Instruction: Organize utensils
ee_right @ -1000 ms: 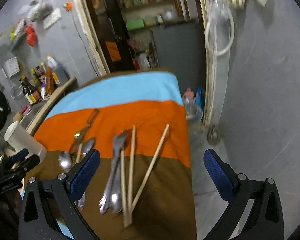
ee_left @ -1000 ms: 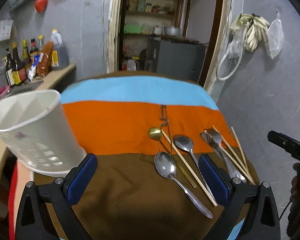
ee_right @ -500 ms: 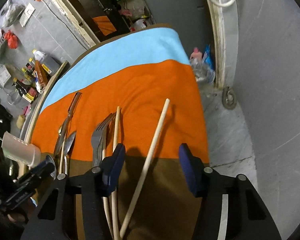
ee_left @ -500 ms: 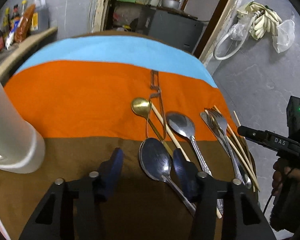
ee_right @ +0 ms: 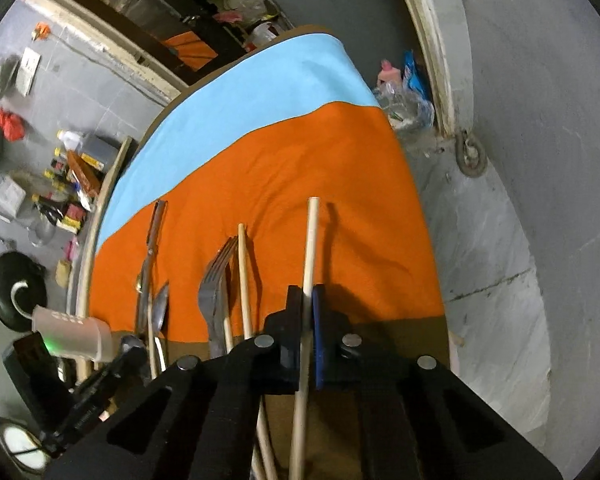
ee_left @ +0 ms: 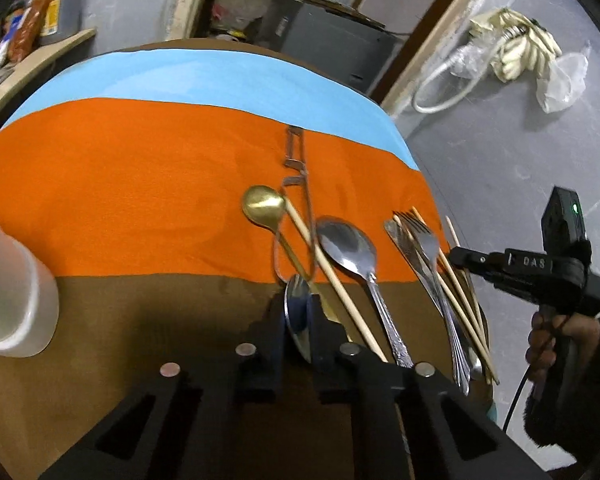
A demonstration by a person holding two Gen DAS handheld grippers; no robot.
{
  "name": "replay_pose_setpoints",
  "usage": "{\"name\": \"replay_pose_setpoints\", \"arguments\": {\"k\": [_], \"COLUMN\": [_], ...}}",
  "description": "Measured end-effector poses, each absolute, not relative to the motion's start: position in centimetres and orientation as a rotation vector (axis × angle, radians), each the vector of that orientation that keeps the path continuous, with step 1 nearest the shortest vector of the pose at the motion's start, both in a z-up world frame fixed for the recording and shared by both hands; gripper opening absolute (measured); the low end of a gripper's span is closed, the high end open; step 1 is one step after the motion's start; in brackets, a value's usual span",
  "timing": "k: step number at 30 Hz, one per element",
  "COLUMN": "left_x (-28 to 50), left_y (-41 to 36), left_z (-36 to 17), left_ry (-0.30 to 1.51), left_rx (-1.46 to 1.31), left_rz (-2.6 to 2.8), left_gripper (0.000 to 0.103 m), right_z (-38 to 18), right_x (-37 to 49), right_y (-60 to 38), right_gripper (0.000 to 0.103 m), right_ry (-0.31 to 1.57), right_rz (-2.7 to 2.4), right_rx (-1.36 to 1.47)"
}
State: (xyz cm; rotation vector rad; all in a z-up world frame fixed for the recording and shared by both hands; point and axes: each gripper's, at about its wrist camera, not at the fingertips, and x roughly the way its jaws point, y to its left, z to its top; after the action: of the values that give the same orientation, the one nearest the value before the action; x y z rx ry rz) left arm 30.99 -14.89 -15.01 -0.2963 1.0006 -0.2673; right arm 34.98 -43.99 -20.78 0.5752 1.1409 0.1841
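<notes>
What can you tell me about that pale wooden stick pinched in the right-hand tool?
The pale wooden chopstick is a straight, round, light, unpainted stick with a blunt cut far end. The right gripper is shut on it partway along, one black pad and one blue pad pressing its sides. Its far end reaches over the orange band of the striped cloth; its near end runs back under the gripper. Whether it rests on the cloth is unclear. It lies rightmost of the utensils.

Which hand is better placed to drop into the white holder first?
Left. The left gripper is shut on a steel spoon, beside the white holder. The right gripper clamps a chopstick at the far edge.
</notes>
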Motion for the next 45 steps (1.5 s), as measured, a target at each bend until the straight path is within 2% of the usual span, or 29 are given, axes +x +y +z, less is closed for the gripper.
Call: {"name": "replay_pose_setpoints", "arguments": {"k": [8,18,25,31,37,45], "left_x": [29.9,25.6,23.5,23.0,24.2,25.8], "left_y": [-14.6,-11.3,-3.8,4.4,11.0,13.3], "left_z": [-12.9,-5.7,1.2,5.3,6.4,2.6], "left_ry": [0.962,0.742,0.574,0.458,0.366,0.344], "left_rx": [-0.282,-0.191,-0.187,-0.154,-0.132,-0.103], "left_rz": [-0.265,-0.252,-0.214,-0.087,0.05,0.096], "left_gripper": [0.004,0.004,0.004,0.004,0.004,0.004], "right_z": [-17.8,-7.4,-0.1,3.2,4.1,-0.1], "right_x": [31.0,24.3,24.8,26.1,28.3,29.9], "right_y": [-43.7,-38.1,-29.1,-20.1,-13.8,-9.6], "right_gripper": [0.004,0.004,0.004,0.004,0.004,0.004], "right_ry": [1.011,0.649,0.438,0.289,0.194,0.172], "right_rz": [0.136,0.062,0.155,0.22,0.242,0.261], "right_rx": [0.623,0.532,0.516,0.489,0.5,0.464]}}
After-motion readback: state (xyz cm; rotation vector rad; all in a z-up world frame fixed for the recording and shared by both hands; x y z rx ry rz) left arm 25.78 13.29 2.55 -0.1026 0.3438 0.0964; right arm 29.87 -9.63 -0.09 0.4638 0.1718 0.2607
